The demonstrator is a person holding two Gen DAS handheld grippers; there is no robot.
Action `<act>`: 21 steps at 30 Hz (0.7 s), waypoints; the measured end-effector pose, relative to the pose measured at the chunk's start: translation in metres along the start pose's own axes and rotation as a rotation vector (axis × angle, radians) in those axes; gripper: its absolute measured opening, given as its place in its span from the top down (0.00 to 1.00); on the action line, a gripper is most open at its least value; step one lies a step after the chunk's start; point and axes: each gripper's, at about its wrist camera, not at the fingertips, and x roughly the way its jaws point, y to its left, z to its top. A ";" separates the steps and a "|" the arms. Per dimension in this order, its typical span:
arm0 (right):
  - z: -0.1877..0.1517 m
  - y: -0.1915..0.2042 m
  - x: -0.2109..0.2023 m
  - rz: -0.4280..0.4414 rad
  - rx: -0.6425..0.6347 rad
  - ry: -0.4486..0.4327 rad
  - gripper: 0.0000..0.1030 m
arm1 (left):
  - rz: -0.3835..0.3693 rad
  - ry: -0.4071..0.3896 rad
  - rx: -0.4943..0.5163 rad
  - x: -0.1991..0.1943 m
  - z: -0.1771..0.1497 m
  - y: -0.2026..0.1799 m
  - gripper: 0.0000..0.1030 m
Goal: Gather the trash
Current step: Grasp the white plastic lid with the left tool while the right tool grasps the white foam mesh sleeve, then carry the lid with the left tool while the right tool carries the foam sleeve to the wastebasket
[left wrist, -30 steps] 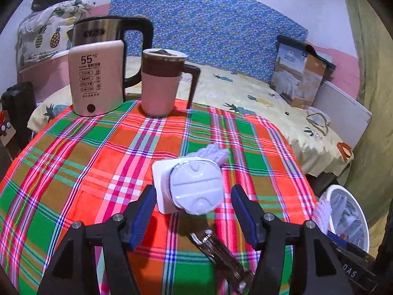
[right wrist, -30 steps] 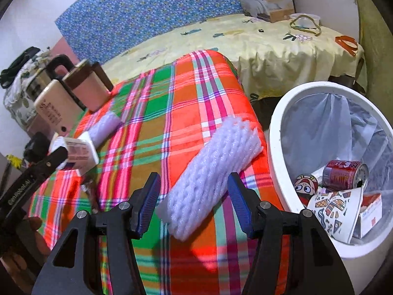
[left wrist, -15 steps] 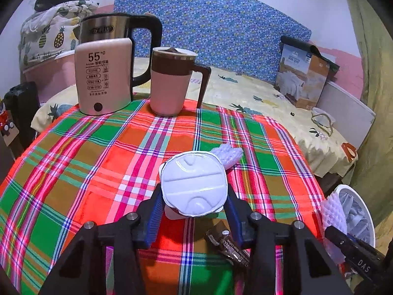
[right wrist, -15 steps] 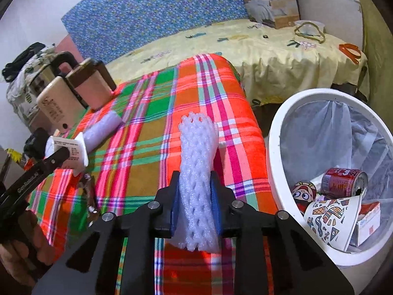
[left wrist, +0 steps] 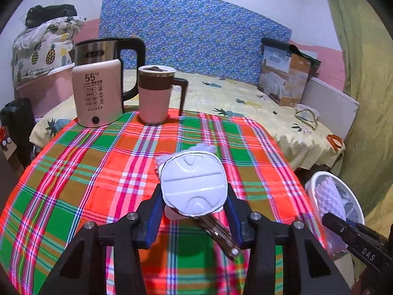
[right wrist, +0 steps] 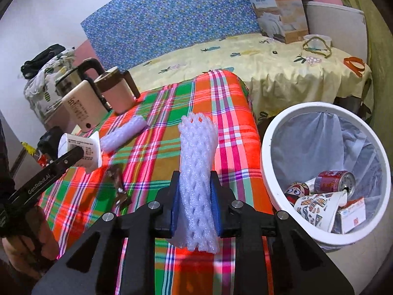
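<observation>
A white foam net sleeve [right wrist: 198, 172] stands upright between the right gripper's [right wrist: 194, 209] jaws, which are clamped on its lower half, with the white trash bin [right wrist: 267, 172] holding a red can [right wrist: 334, 182] just right of them. The left gripper's [left wrist: 194, 211] jaws are clamped on a white foil-lidded cup [left wrist: 194, 184]. A clear wrapper [left wrist: 216, 231] lies on the plaid tablecloth [left wrist: 98, 172] beneath those jaws, and a second foam sleeve [right wrist: 122, 132] lies just beyond them.

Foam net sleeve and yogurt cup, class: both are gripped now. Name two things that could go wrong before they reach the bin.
1. The foam net sleeve is soft and pinched near one end by the right gripper; it may bend and catch the trash bin rim.
2. The left gripper holds the yogurt cup far from the bin; it might slip out on the way.
</observation>
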 end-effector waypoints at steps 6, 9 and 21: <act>-0.004 -0.002 -0.018 -0.003 -0.024 -0.024 0.76 | -0.039 0.020 0.022 -0.018 -0.014 -0.019 0.55; -0.006 -0.006 -0.025 -0.005 -0.028 -0.032 0.76 | -0.060 0.027 0.032 -0.025 -0.018 -0.029 0.55; -0.011 -0.029 -0.046 -0.043 -0.003 -0.067 0.76 | -0.148 0.037 0.117 -0.041 -0.029 -0.083 0.55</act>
